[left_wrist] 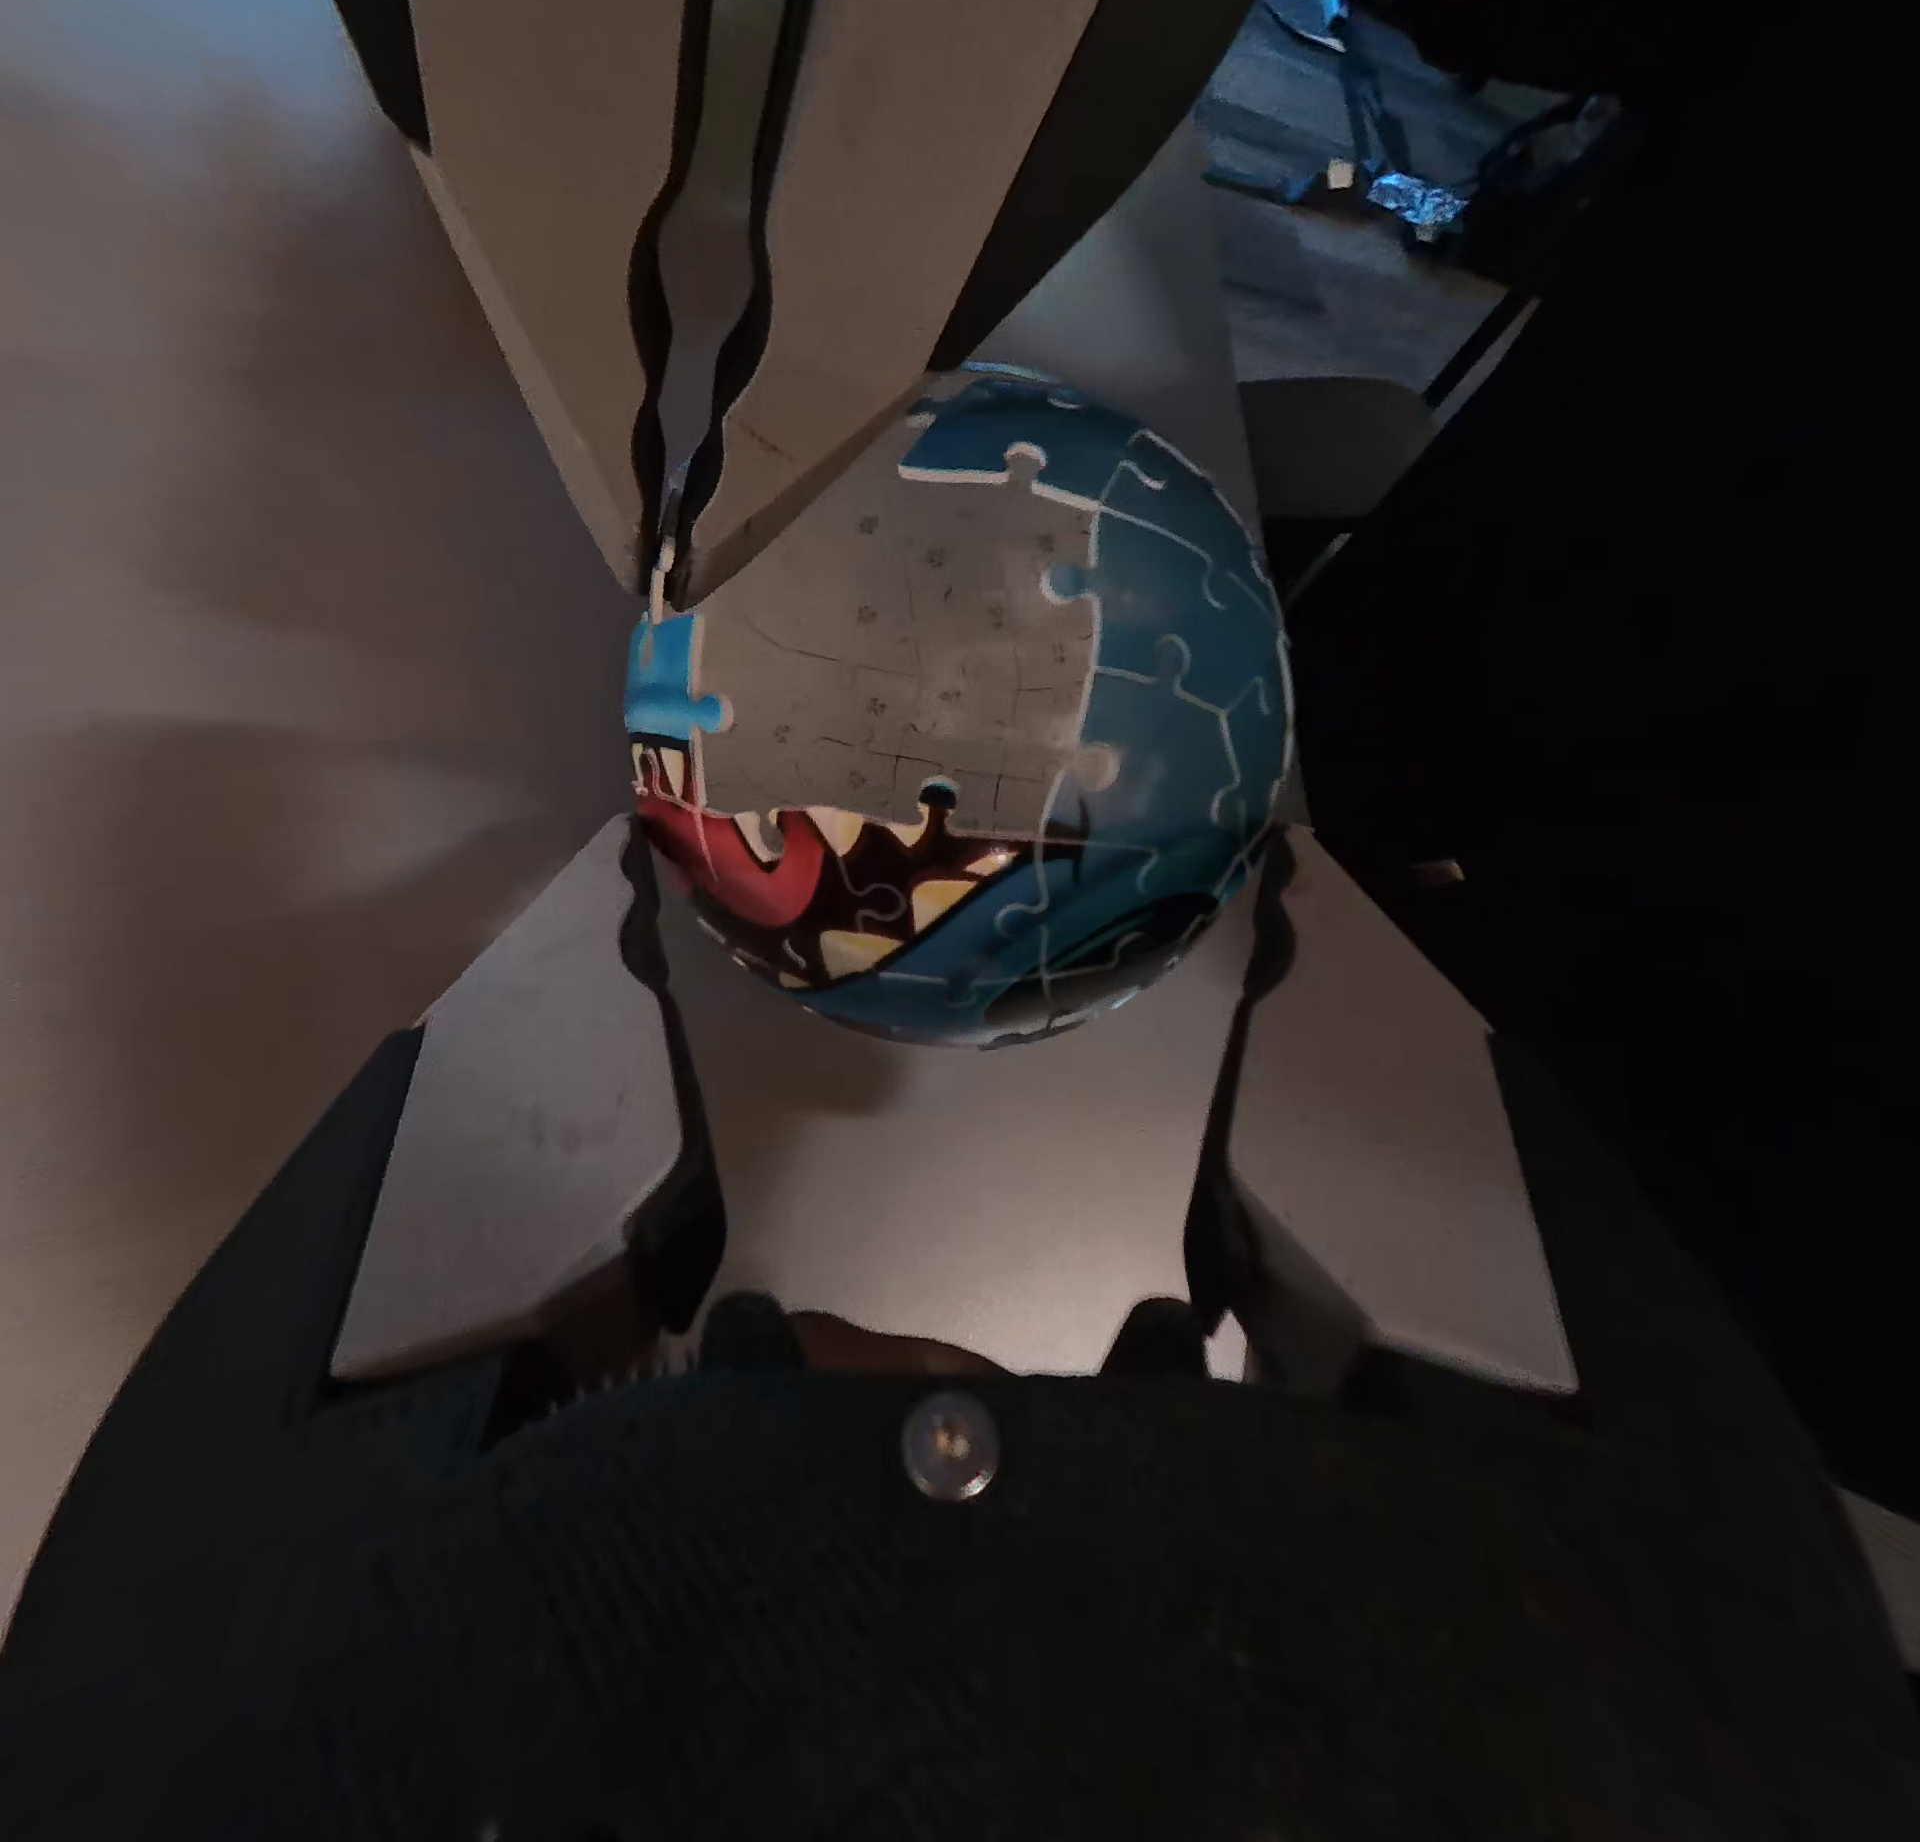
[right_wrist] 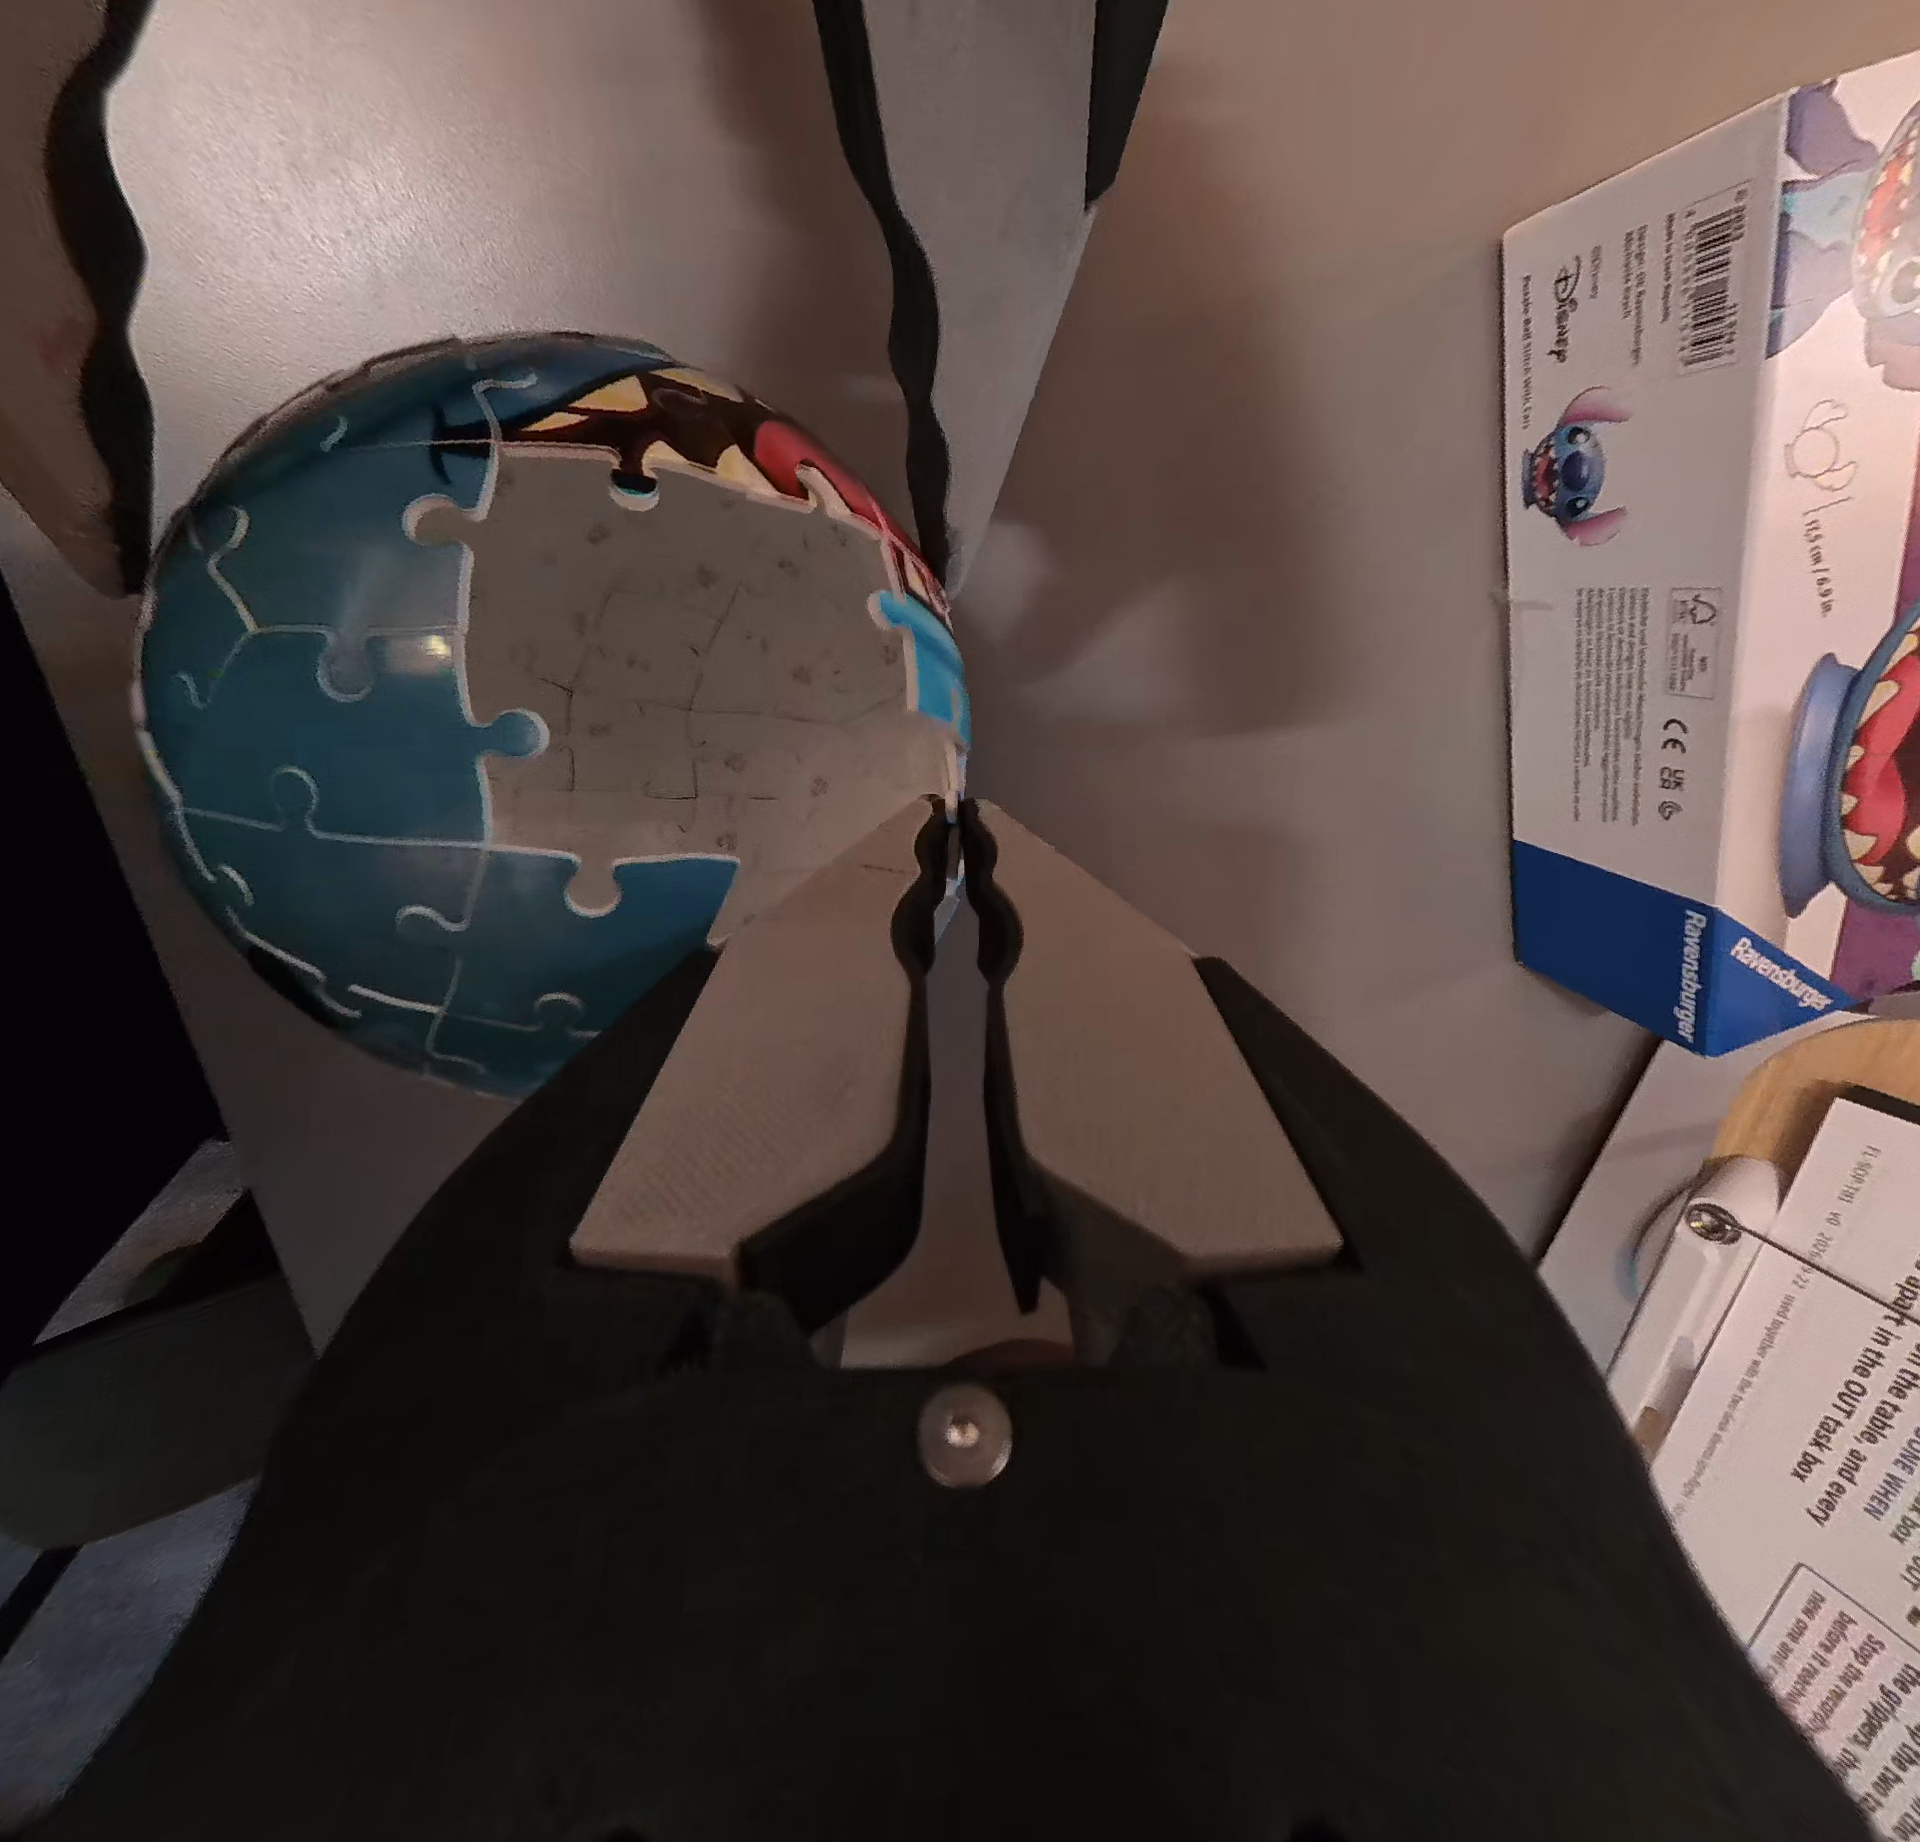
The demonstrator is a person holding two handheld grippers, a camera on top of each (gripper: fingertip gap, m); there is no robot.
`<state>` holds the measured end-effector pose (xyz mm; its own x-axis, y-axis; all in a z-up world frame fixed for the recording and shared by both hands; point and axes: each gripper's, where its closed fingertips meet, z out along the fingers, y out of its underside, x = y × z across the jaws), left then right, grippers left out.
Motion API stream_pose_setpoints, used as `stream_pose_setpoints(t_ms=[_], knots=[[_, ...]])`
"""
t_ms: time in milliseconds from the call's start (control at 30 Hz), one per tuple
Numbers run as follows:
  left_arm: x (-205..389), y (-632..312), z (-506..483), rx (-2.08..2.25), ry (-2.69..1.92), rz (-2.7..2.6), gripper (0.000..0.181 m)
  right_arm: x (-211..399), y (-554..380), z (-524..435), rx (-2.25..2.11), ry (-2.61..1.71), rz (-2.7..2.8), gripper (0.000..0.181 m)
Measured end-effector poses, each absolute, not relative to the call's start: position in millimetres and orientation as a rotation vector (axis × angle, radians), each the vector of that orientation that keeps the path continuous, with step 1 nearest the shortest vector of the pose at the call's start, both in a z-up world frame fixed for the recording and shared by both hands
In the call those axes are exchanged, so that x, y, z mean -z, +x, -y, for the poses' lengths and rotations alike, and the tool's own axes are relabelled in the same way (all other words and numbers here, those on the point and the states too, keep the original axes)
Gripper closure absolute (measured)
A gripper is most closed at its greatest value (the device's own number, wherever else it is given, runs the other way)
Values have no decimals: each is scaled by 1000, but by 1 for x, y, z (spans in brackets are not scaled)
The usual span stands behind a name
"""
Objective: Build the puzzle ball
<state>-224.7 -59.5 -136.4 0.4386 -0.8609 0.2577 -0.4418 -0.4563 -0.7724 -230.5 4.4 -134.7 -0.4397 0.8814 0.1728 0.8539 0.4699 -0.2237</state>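
Holding the puzzle ball (left_wrist: 966,722) between my left gripper (left_wrist: 961,857), whose jaws stand wide and press the ball's two sides, I have it lifted clear above the pale worktop (left_wrist: 208,545). My right gripper (right_wrist: 951,805) comes in from the opposite side with jaws nearly shut, pinching a light blue piece (left_wrist: 670,675) at the rim of the ball's open gap. Through that gap I see the grey inner faces of the far pieces, so several pieces are not yet in. I judge the step in hand to be seating this blue piece beside the mouth pattern; next it wants a gentle press along the curve until its tabs lock, with the left jaws holding steady and not squeezing the shell out of round. The gap's edges are thin and knobbed, easy to snag. Beyond the ball the worktop lies open; the puzzle box (right_wrist: 1704,566) sits well off to the ball's right, and a printed sheet (right_wrist: 1797,1429) lies nearer my right gripper.
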Motion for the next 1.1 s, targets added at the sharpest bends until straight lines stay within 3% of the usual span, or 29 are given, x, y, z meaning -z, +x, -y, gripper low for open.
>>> stream_pose_setpoints(t_ms=[967,1100], knots=[[136,-225,64,393,-1894,-1039,73,117,-235,-1,28,-1088,2345,181],[135,-228,66,409,-1890,-1028,80,116,-235,-2,15,-1070,2310,181]])
